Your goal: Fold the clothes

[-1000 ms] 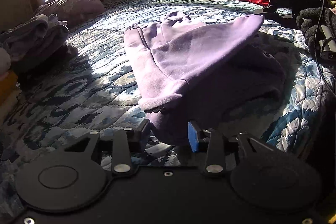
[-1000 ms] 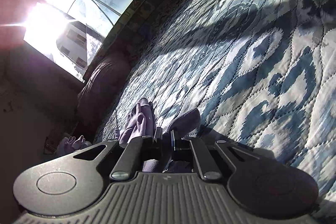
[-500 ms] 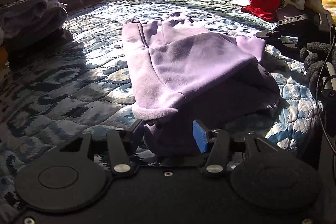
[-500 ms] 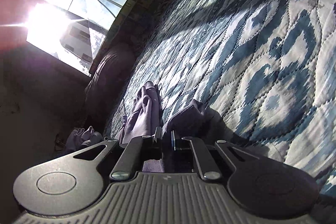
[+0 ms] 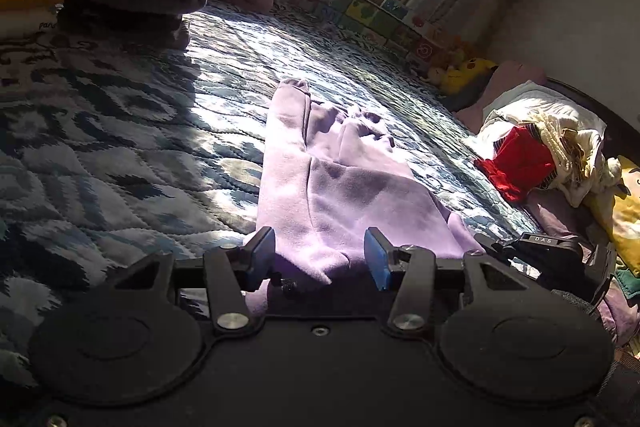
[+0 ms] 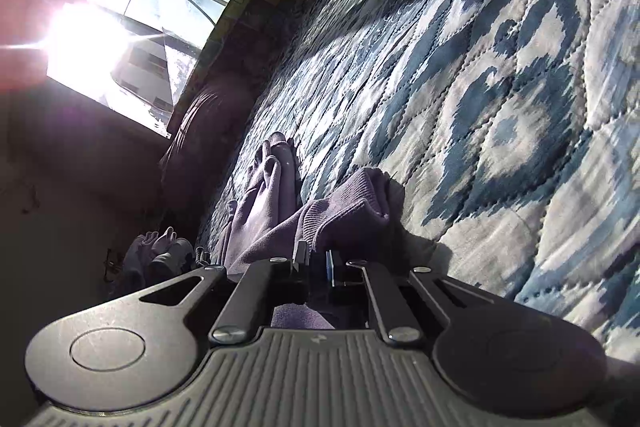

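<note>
Seeing my left gripper [image 5: 320,259] spread wide over the lilac garment [image 5: 332,187]; only right-wrist view shows the right gripper [image 6: 318,261] pinching its ribbed cuff [image 6: 344,211], I think.

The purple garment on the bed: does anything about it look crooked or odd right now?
Somewhat. The purple garment lies mostly flat on the quilt, but its far end is bunched and wrinkled, and one ribbed cuff is pinched in the right tongs. The left tongs stand open.
</note>
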Demonstrator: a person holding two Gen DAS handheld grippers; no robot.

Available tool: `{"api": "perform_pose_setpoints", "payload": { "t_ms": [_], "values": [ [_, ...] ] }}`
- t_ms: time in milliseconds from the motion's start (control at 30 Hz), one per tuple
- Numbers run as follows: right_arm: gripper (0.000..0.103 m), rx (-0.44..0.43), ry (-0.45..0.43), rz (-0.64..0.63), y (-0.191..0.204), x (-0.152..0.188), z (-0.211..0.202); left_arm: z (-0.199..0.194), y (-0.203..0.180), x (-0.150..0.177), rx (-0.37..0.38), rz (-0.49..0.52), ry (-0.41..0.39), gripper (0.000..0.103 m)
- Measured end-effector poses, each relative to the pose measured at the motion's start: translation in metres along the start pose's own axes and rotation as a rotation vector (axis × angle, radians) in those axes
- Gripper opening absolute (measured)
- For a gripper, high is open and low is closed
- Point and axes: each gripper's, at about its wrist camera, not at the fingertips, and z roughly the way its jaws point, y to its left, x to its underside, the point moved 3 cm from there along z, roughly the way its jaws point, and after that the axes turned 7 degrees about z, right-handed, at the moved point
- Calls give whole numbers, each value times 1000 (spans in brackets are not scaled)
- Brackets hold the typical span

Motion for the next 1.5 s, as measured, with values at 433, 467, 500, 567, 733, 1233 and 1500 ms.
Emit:
{"api": "perform_pose_setpoints", "payload": {
  "t_ms": [433, 467, 500, 567, 733, 1233, 1500],
  "values": [
    [10, 4, -1, 29, -5, -2, -3, 53, 5, -4, -71, -145, 97, 48],
    [10, 3, 0, 30, -5, -2, -2, 52, 2, -4, -67, -124, 87, 49],
    [10, 2, 1, 31, -5, -2, -2, 51, -1, -3, -62, -102, 76, 51],
    [10, -1, 3, 33, -6, -3, -1, 47, -9, -1, -53, -36, 52, 52],
    [10, -20, 7, 49, -14, -5, -4, 21, -19, -2, 33, 48, 11, 52],
    [10, -66, 7, 80, -31, -9, -8, 59, 27, -8, -20, -212, 162, 41],
    [10, -67, 7, 75, -33, -9, -6, 74, -10, -8, -119, 155, 133, 26]
  ]
}}
